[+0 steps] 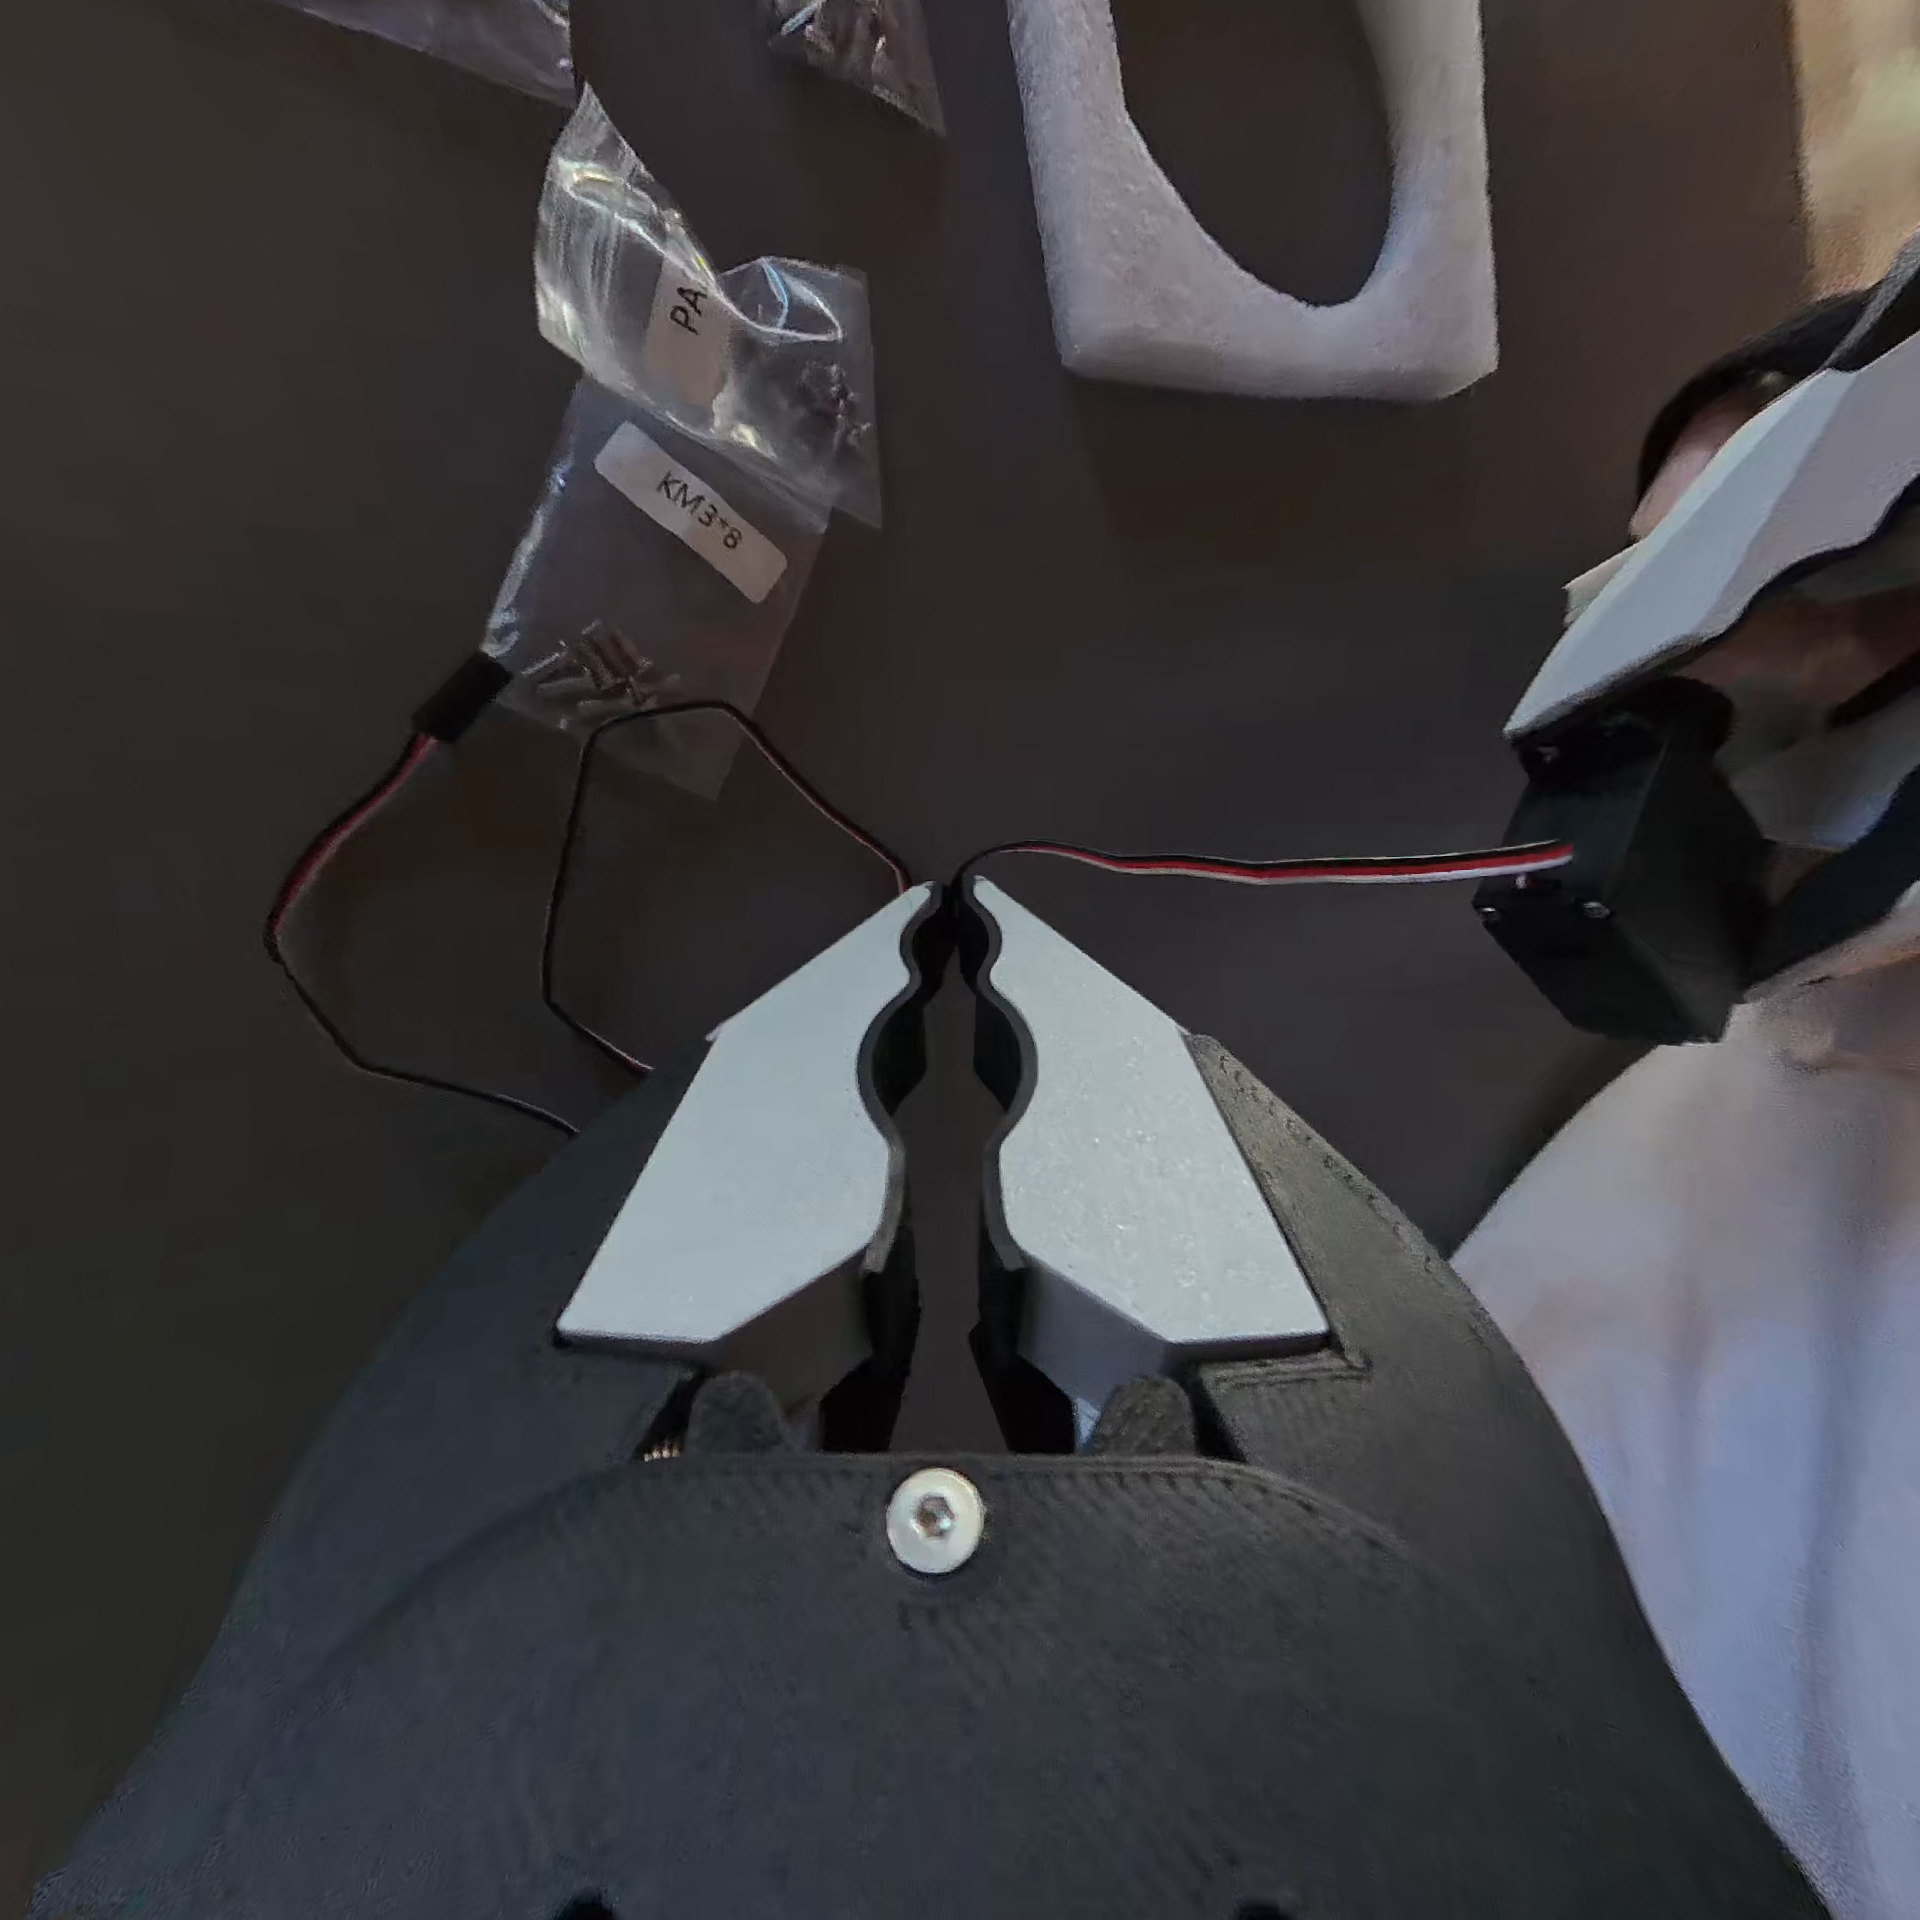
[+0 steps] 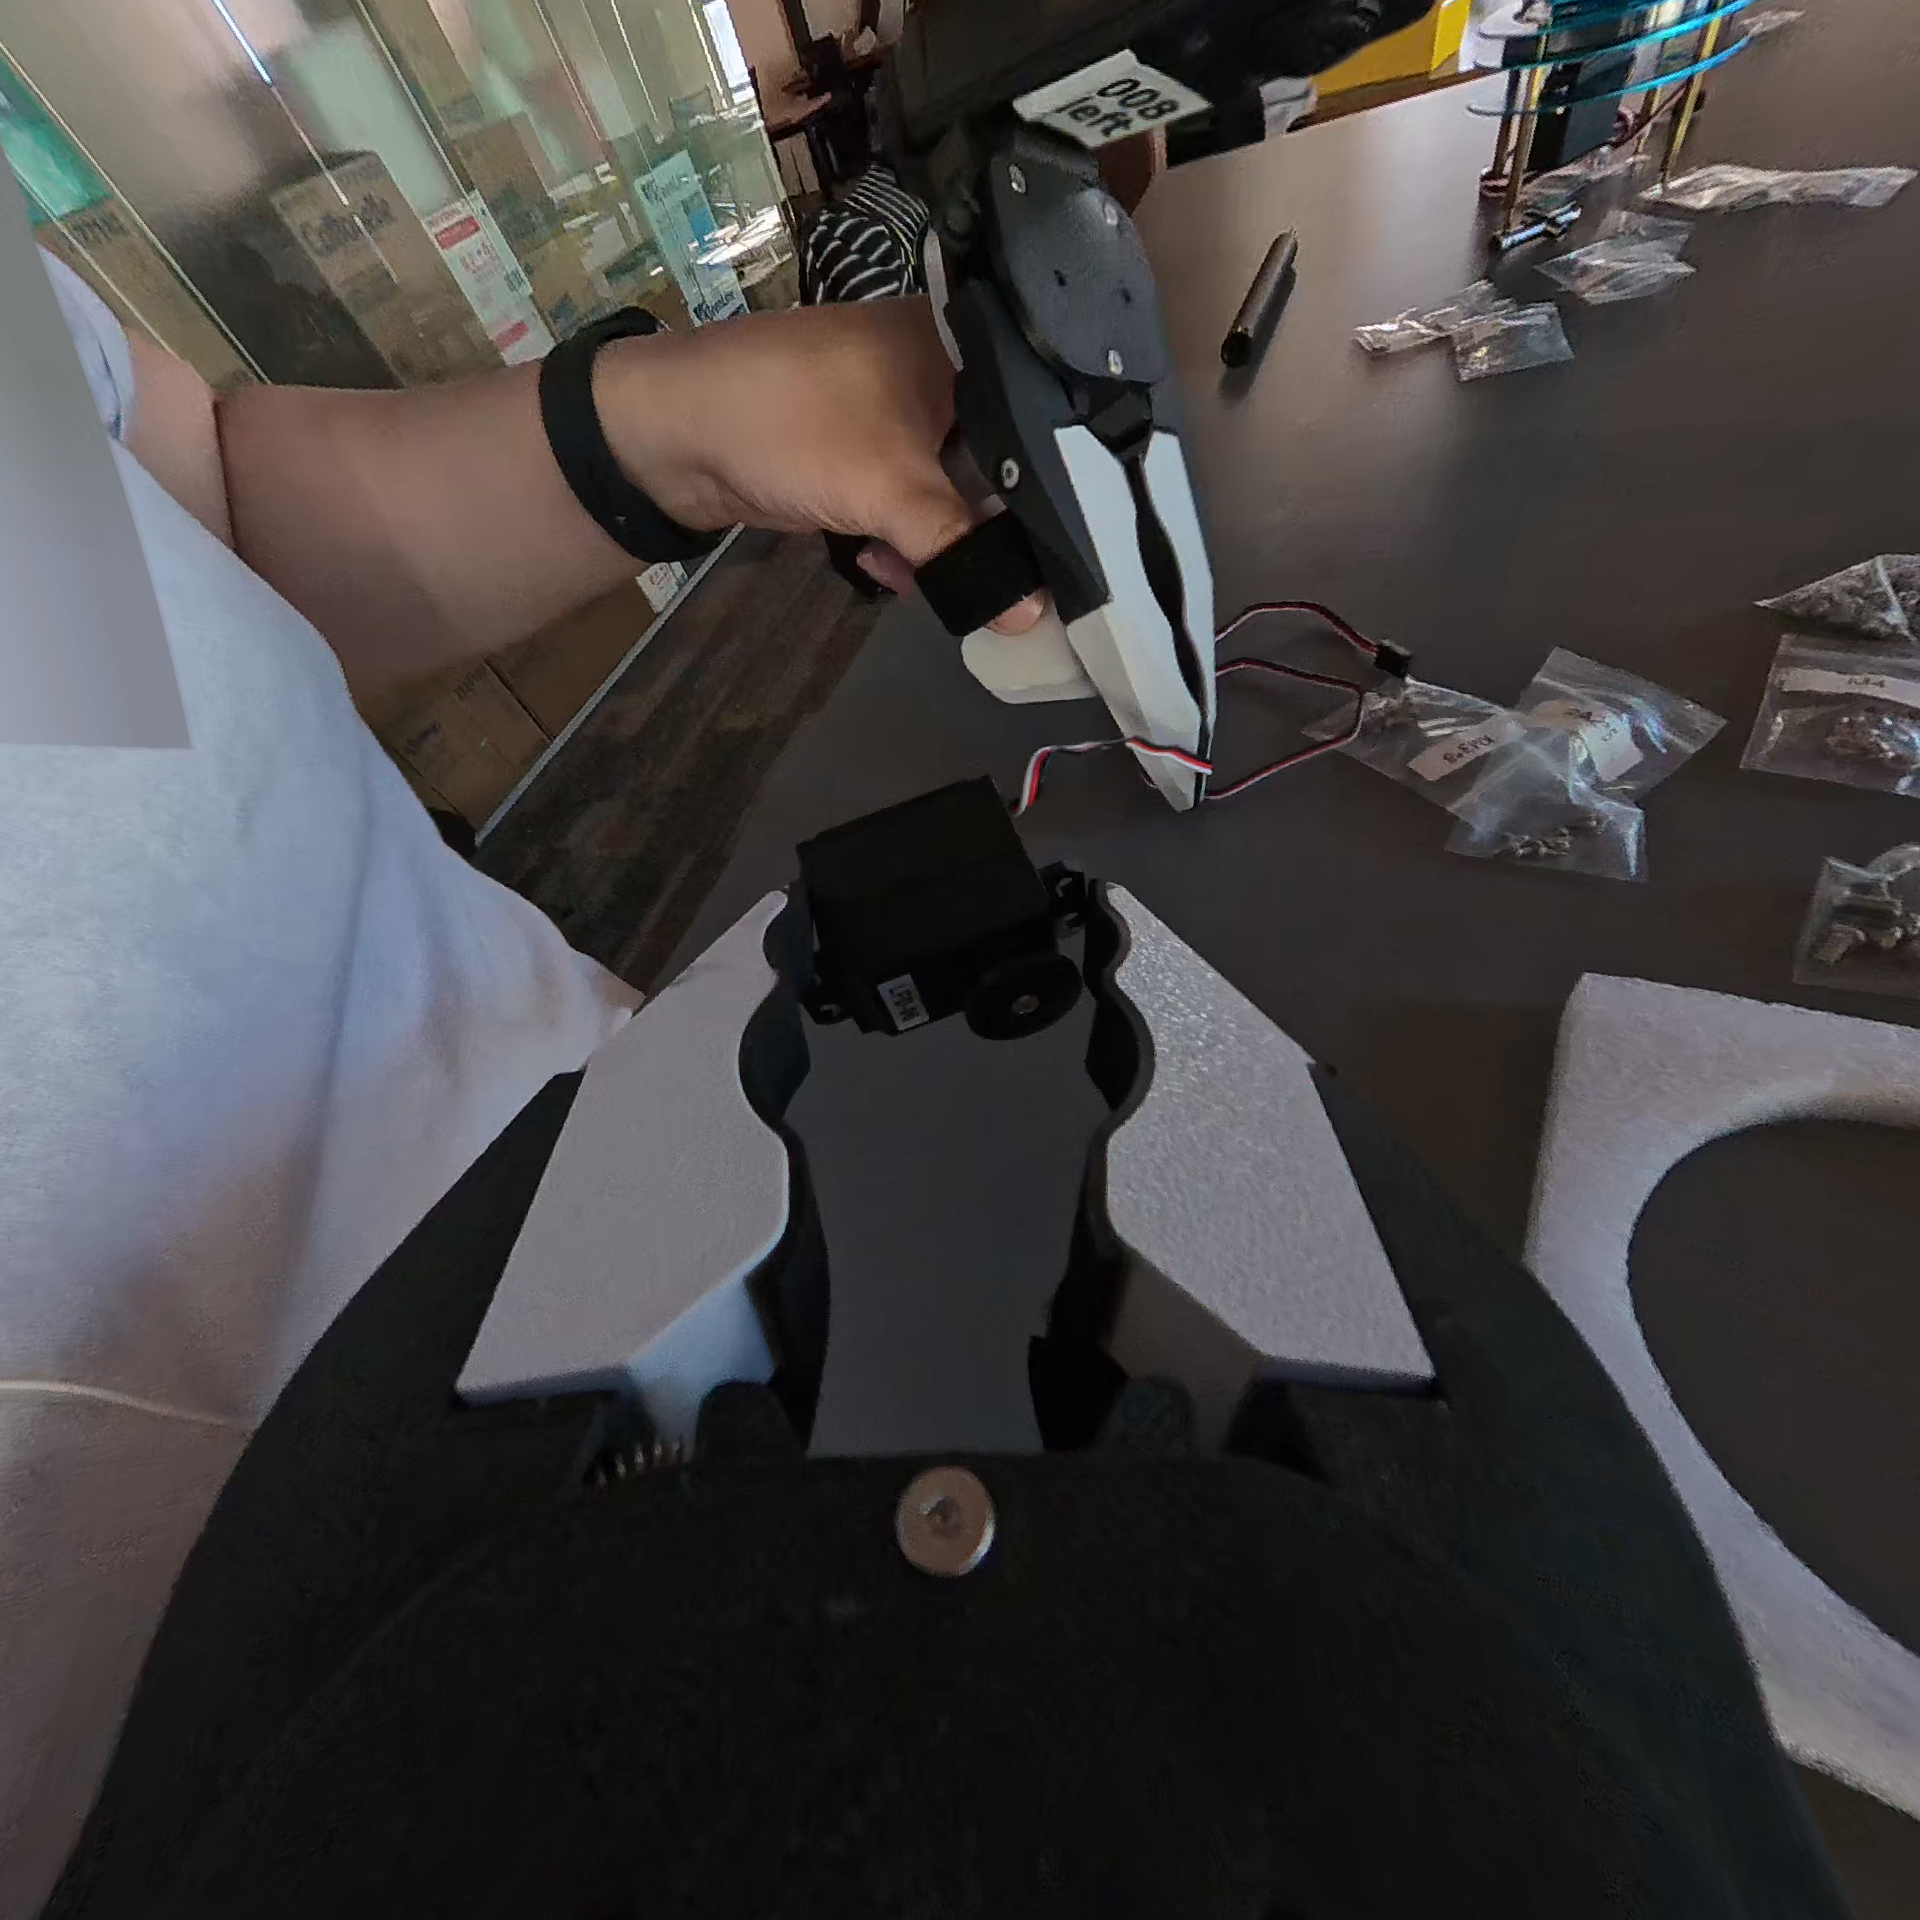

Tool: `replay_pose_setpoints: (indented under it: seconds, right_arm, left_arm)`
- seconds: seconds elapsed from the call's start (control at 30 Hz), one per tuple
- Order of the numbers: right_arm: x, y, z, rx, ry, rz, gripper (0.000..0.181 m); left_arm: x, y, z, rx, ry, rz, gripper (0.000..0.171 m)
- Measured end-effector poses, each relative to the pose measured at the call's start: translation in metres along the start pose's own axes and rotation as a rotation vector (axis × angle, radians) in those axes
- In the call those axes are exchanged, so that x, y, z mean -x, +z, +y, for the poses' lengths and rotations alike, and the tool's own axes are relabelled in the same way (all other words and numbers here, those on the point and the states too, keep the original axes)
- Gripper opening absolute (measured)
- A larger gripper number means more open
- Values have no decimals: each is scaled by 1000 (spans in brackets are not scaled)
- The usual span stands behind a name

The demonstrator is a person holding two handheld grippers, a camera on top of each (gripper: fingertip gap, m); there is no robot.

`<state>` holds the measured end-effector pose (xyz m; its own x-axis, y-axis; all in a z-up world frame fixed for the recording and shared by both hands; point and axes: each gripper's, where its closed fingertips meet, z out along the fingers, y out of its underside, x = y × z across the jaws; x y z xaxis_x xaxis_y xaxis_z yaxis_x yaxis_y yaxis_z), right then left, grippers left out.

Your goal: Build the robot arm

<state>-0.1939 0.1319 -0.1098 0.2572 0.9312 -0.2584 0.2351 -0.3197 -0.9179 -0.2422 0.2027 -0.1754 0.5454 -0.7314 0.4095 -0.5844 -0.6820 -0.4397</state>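
Servo (image 2: 940, 925) grasped in right gripper (image 2: 940, 914) fingers, left gripper (image 1: 954, 891) fingers pinching its cable (image 1: 1247, 864), screw bags (image 1: 665, 561) and foam frame (image 1: 1247, 322) beyond.

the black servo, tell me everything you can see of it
The servo is a small black box, plastic by the look, with mounting tabs at its ends, a round black hub with a centre screw on one face and a small label beside it. It is off the table, clamped between the fingertips of the right tool. Its red, white and black cable runs to the shut left tool, which pinches it.
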Motion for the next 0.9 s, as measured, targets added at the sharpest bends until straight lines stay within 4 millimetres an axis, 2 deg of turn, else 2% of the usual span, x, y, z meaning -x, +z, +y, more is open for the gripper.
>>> replay_pose_setpoints:
  seconds: [0.13,0.23,0.37,0.5,0.77,0.8,0.83,0.9]
  right_arm:
    - [3,1,-1,1,-51,14,52]
    - [2,2,0,10,-72,30,52]
    - [-4,4,7,38,-3,40,52]
    - [-11,4,11,52,40,61,52]
    - [-19,5,14,63,87,88,52]
    - [-20,6,15,67,101,88,52]
    - [-21,6,16,67,112,92,52]
    - [-23,6,15,57,130,100,52]
  left_arm:
    - [4,-3,1,24,67,-77,3]
    - [4,-2,0,25,51,-54,7]
    - [4,-12,-4,-14,-3,0,27]
    - [7,-42,-10,-102,-48,9,38]
    - [38,-119,0,-222,-142,-236,40]
    - [34,-125,1,-238,-154,-218,37]
    - [22,-127,1,-259,-157,-155,32]
    - [-19,-122,-2,-292,-165,66,19]
